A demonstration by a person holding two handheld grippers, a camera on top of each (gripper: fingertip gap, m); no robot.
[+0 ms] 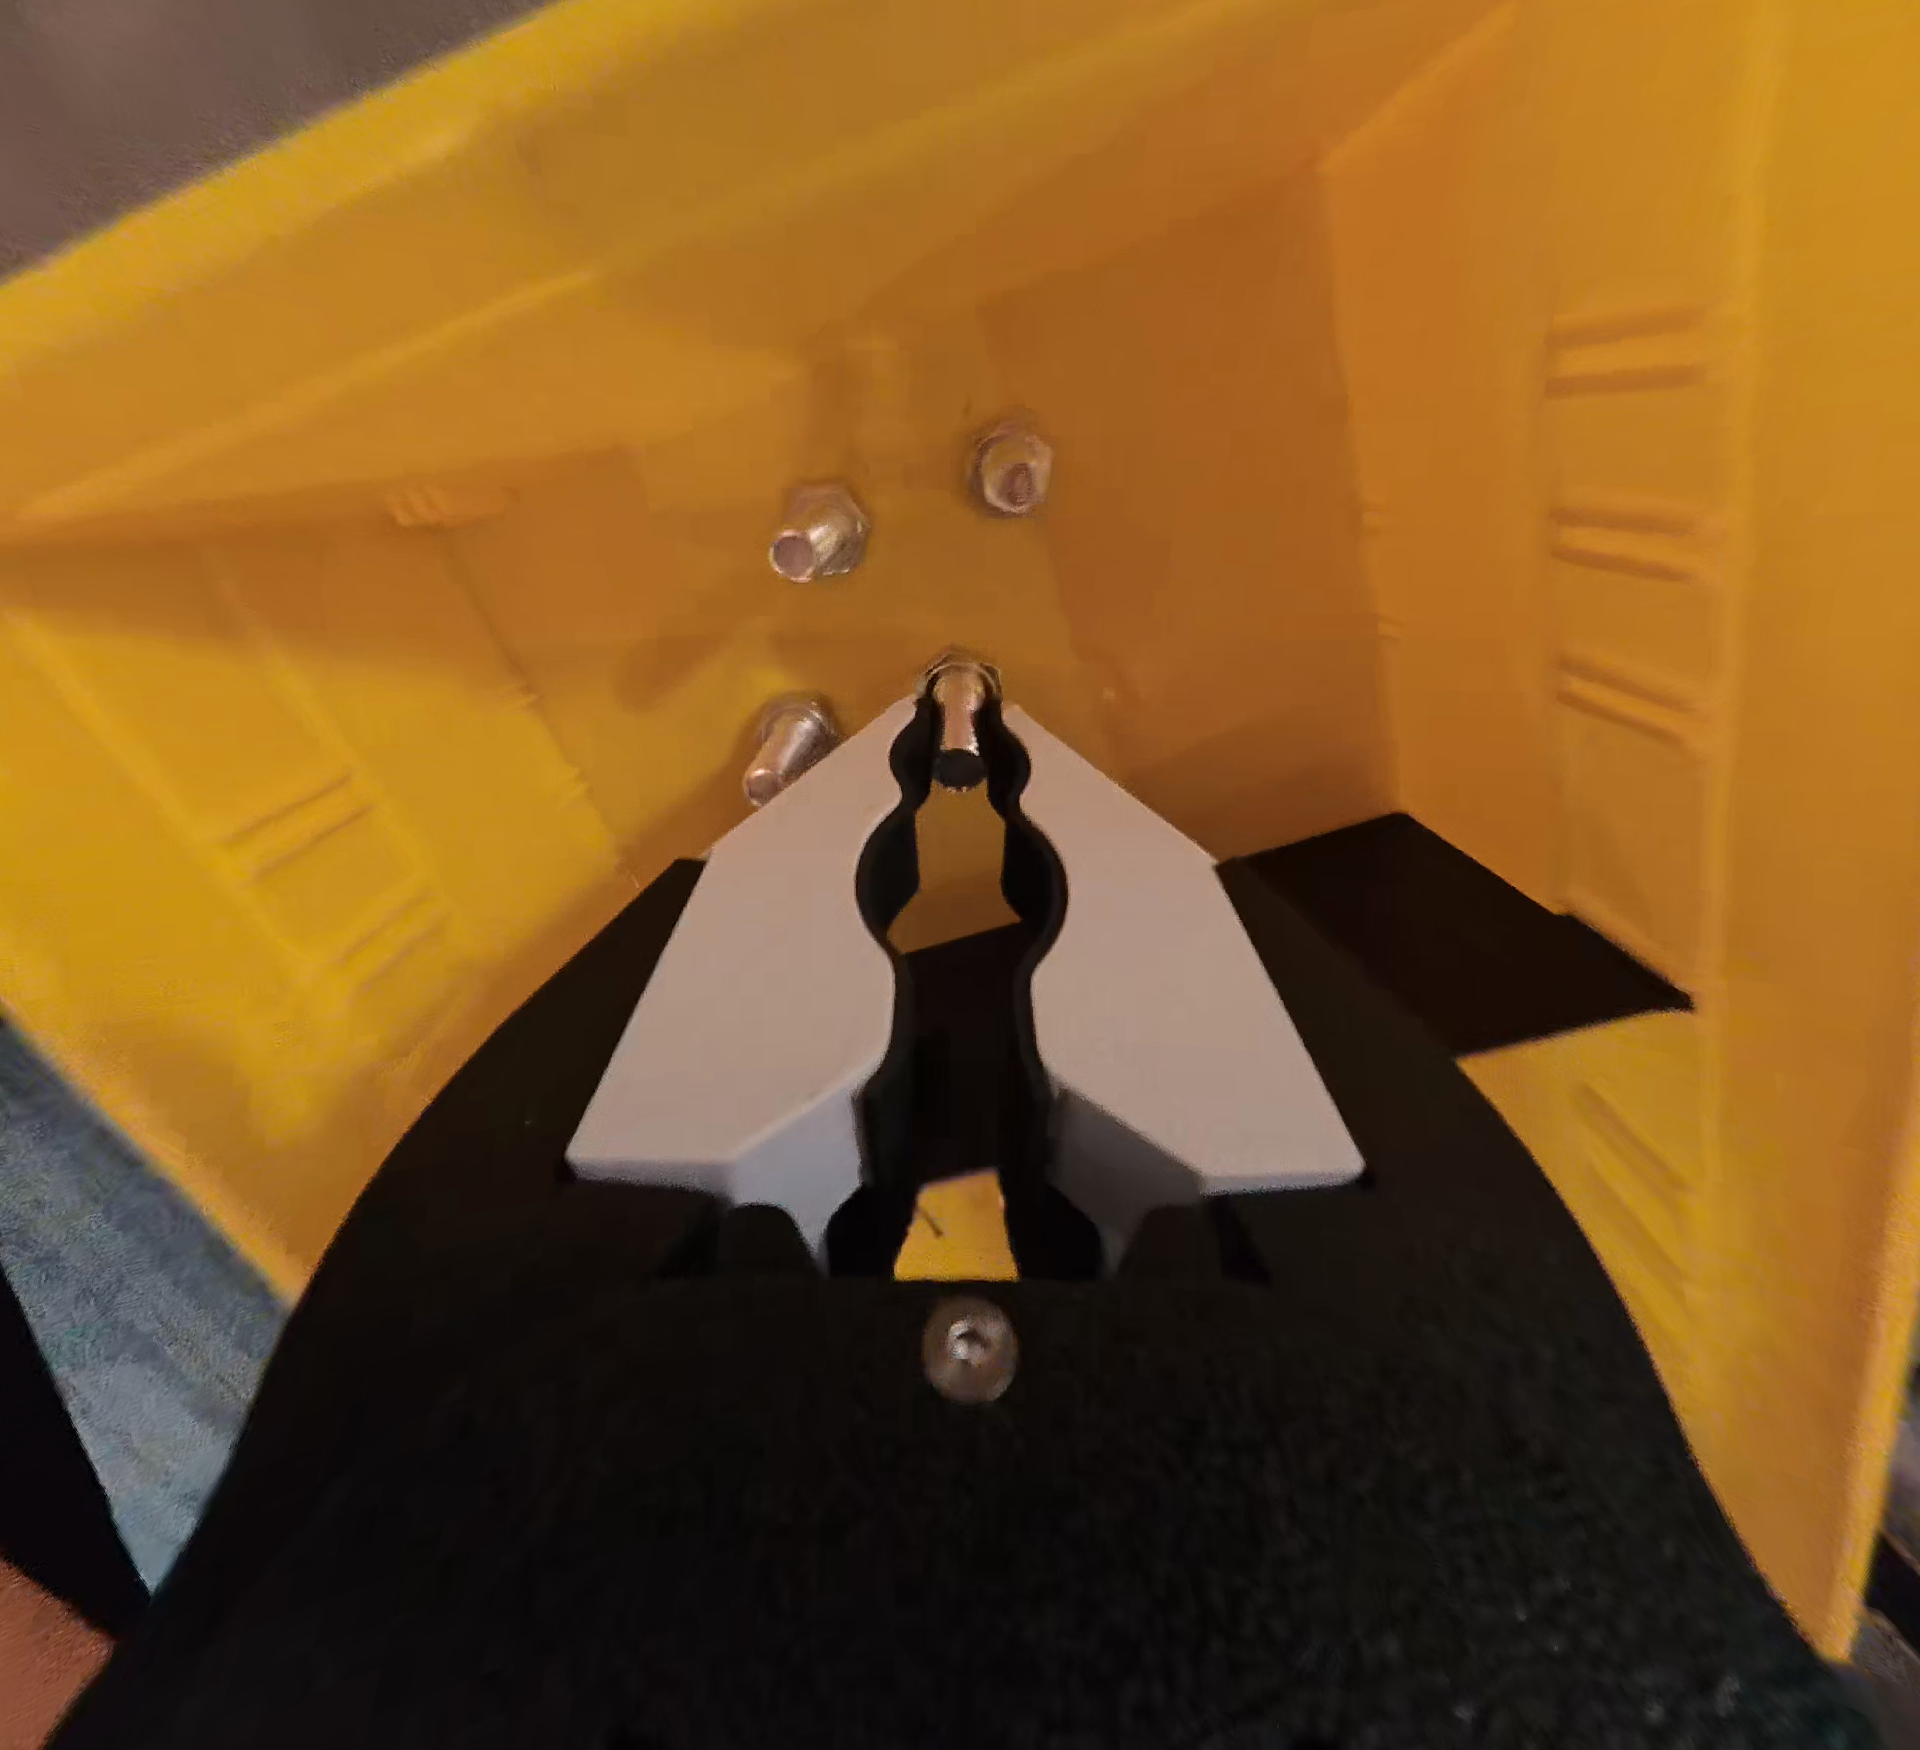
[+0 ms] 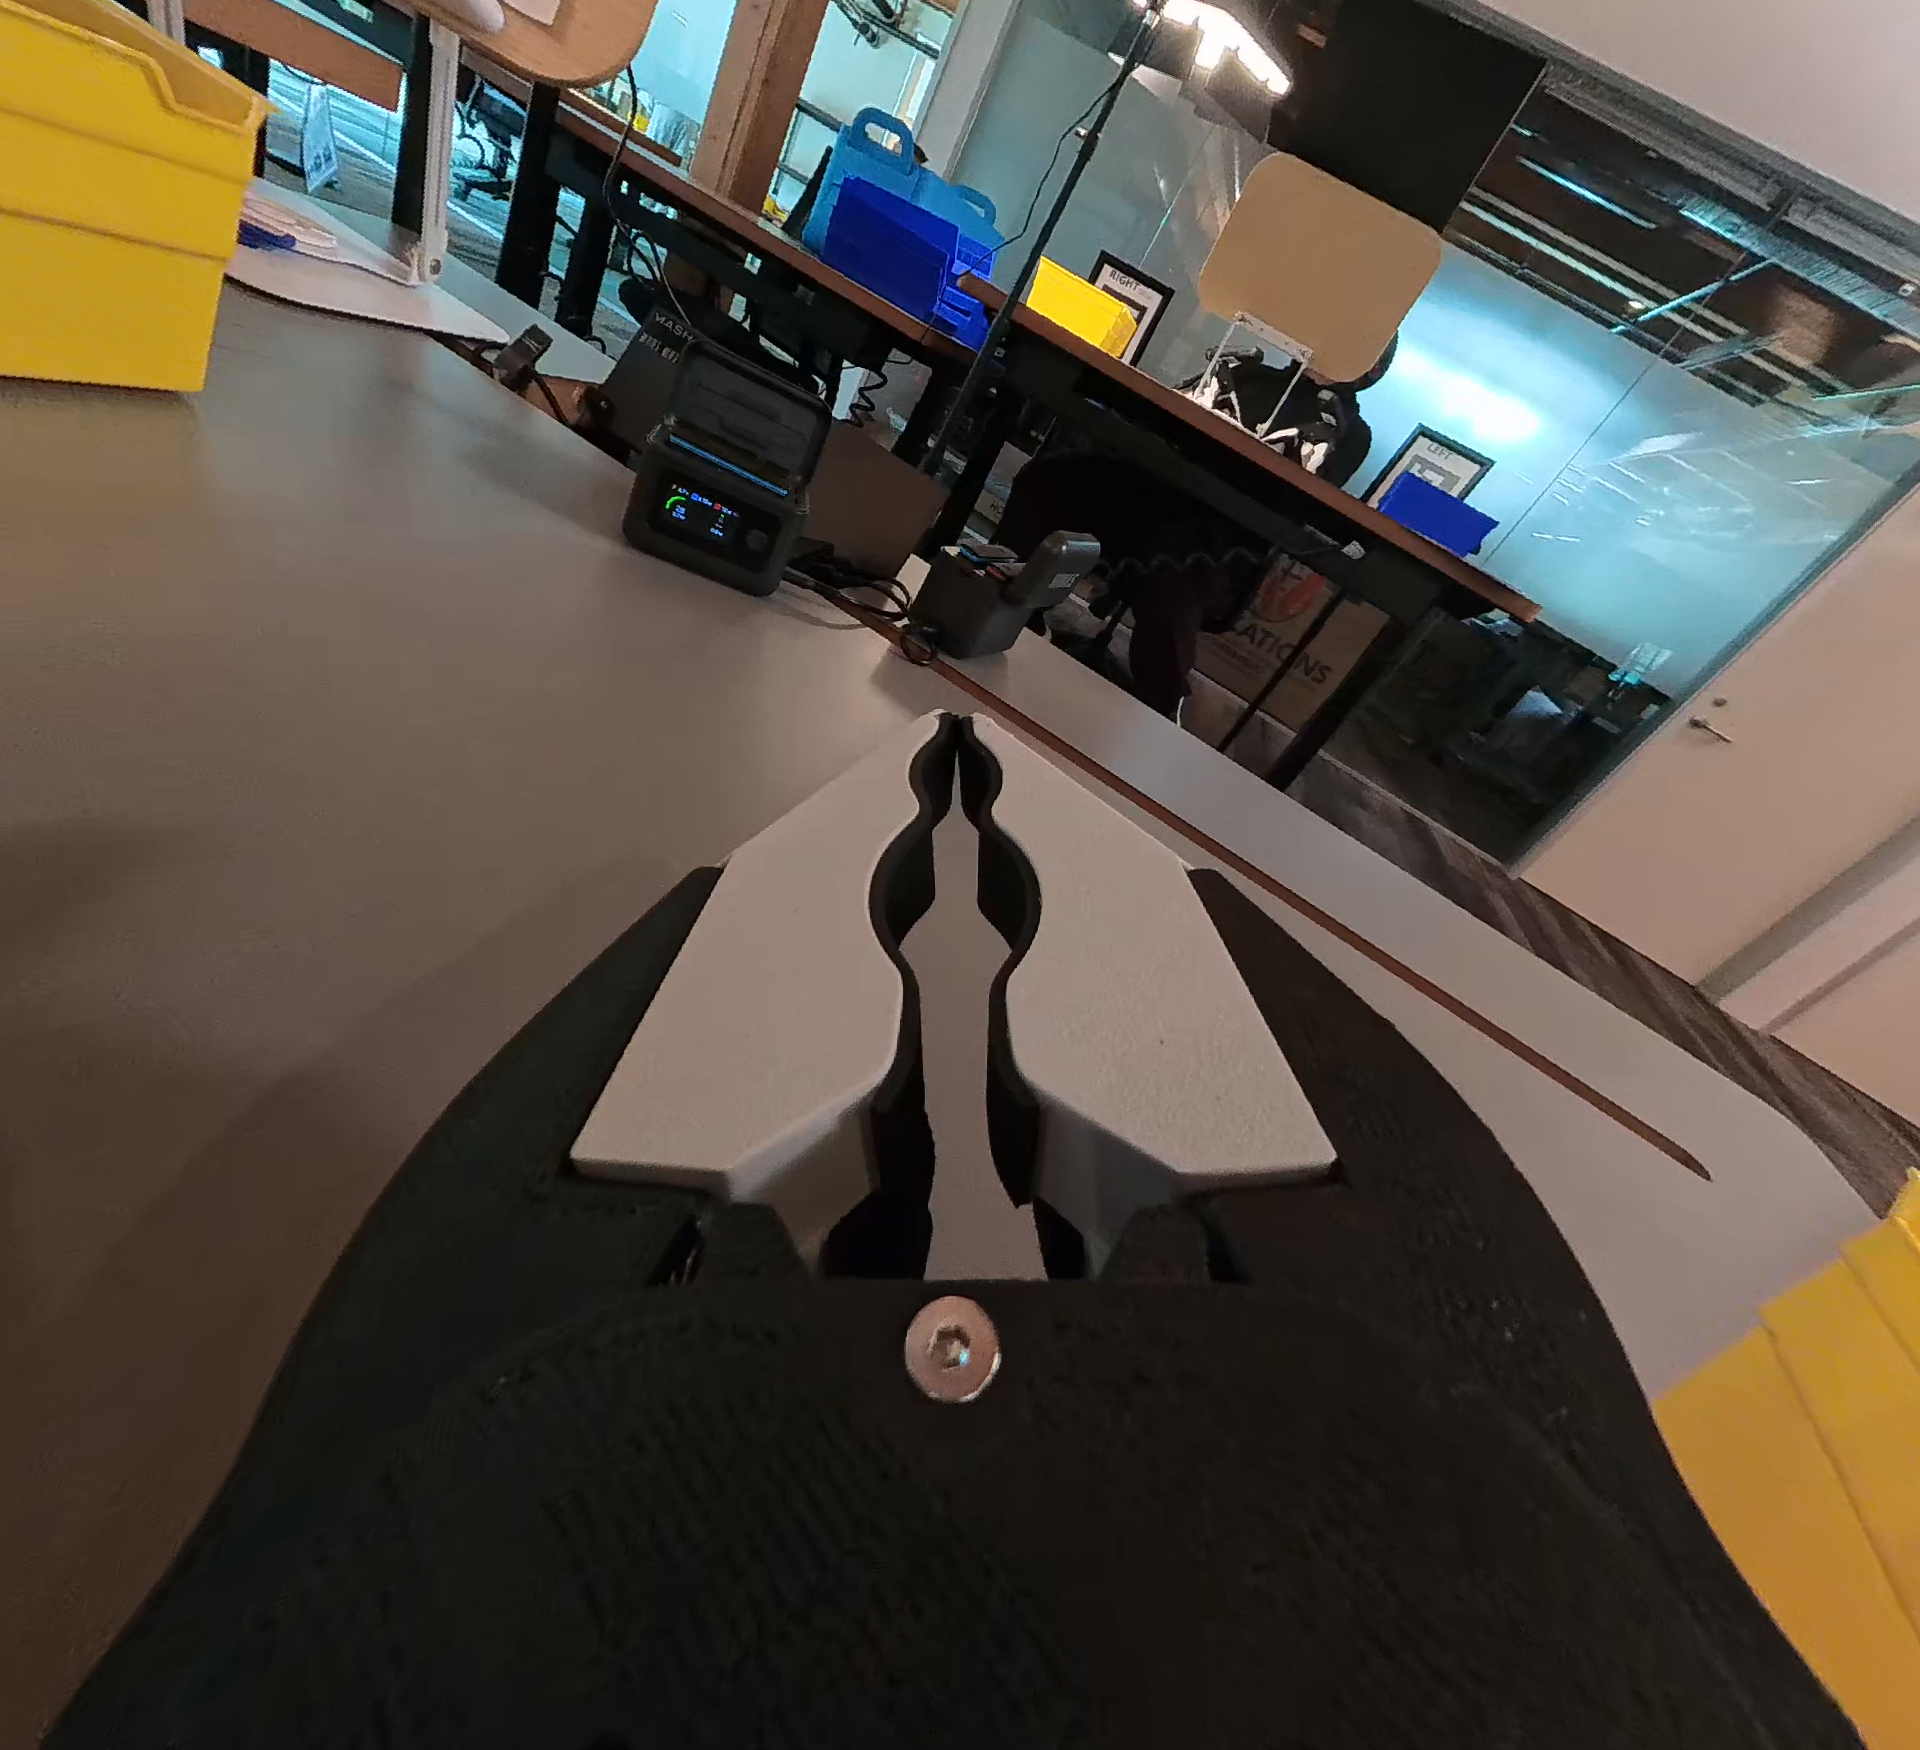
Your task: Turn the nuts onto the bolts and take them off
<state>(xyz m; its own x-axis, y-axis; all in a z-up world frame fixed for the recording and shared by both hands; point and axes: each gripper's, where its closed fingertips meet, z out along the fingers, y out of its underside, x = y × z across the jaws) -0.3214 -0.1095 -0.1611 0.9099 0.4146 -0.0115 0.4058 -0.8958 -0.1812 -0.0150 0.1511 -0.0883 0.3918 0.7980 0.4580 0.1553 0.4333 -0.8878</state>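
Note:
A yellow bin (image 1: pixel 1143 225) lies on its side, and my left wrist view looks into it. Several silver bolts stick out of its back wall towards me: upper left (image 1: pixel 819 539), upper right (image 1: pixel 1013 474), lower left (image 1: pixel 784 753), each with a nut at its base. My left gripper (image 1: pixel 956 711) is closed with its tips on the nut (image 1: pixel 954 667) of the lower right bolt (image 1: pixel 951 744), whose shank runs back between the pads. My right gripper (image 2: pixel 956 726) is shut and empty, low over the grey table (image 2: pixel 364 713), away from the bolts.
A black flat piece (image 1: pixel 1455 931) lies inside the bin at the right. In the right wrist view, a yellow bin (image 2: pixel 104 173) stands far left and another yellow bin corner (image 2: pixel 1818 1451) is near right. A dark device with a screen (image 2: pixel 717 495) and a small dark box (image 2: pixel 987 604) sit by the far table edge.

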